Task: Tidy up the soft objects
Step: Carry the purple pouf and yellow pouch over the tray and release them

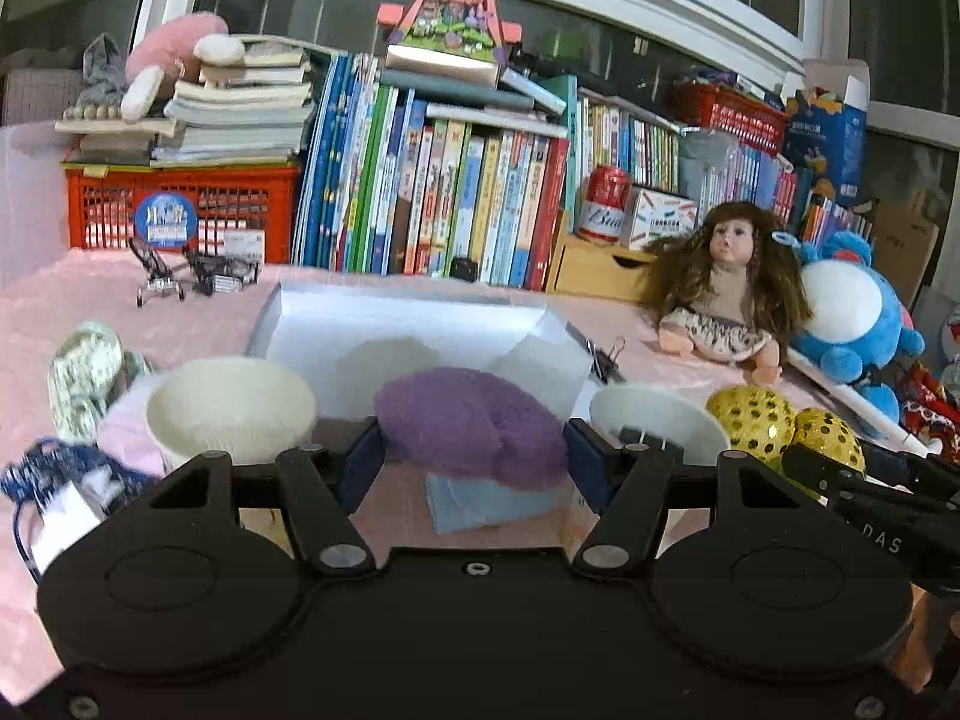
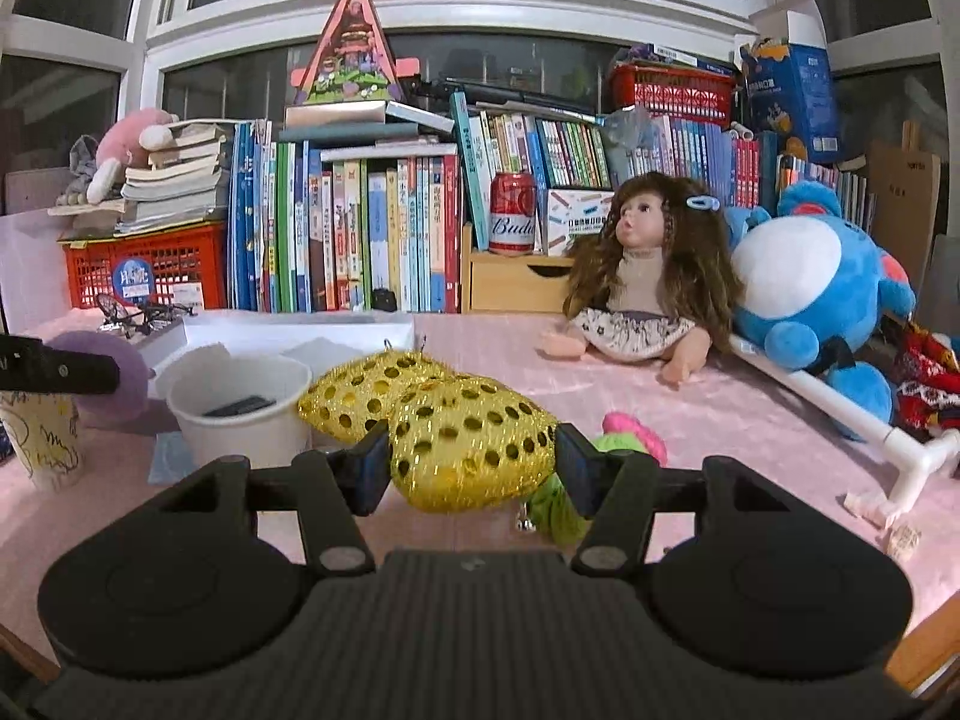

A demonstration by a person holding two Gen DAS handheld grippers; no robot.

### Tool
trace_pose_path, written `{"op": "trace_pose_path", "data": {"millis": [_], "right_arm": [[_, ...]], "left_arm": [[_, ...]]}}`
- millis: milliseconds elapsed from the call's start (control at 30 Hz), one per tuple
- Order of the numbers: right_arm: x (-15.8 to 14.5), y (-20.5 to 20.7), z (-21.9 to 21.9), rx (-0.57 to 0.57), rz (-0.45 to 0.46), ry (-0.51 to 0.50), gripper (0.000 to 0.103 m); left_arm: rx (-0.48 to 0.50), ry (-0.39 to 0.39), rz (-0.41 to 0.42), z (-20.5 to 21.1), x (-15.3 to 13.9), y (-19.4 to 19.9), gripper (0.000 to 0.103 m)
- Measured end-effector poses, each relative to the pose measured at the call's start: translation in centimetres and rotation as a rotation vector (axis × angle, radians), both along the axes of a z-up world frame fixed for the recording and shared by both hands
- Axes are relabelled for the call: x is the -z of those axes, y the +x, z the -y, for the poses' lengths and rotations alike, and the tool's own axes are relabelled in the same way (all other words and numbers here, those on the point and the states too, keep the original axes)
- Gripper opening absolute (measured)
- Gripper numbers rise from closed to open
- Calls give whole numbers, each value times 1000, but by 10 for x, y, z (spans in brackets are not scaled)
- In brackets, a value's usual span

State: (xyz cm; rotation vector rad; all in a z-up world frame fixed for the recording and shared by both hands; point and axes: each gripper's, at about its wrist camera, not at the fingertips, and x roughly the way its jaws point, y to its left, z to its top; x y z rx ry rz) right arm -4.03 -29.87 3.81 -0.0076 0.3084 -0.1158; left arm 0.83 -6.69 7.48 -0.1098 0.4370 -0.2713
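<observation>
Left gripper (image 1: 474,450) clamps purple pompom (image 1: 471,429) (seemingly lifted); right gripper (image 2: 471,459) grips gold pouch (image 2: 468,450).

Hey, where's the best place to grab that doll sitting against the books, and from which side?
Grip the doll across its torso, just under the chin, coming from the front. It sits upright facing out, legs splayed toward you, with thick hair covering both sides and a blue plush toy crowding its right.
</observation>
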Motion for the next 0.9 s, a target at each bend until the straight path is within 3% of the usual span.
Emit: {"op": "trace_pose_path", "data": {"millis": [400, 600, 900], "right_arm": [[-17, 24, 8, -13, -12, 49, 53], [-23, 27, 5, -17, 0, 26, 52], [-56, 54, 4, -58, 23, 6, 52]], "left_arm": [[0, 2, 26, -15, -37, 20, 62], [-2, -13, 14, -25, -43, 32, 62], [13, -31, -37, -45, -72, 72, 62]]}}
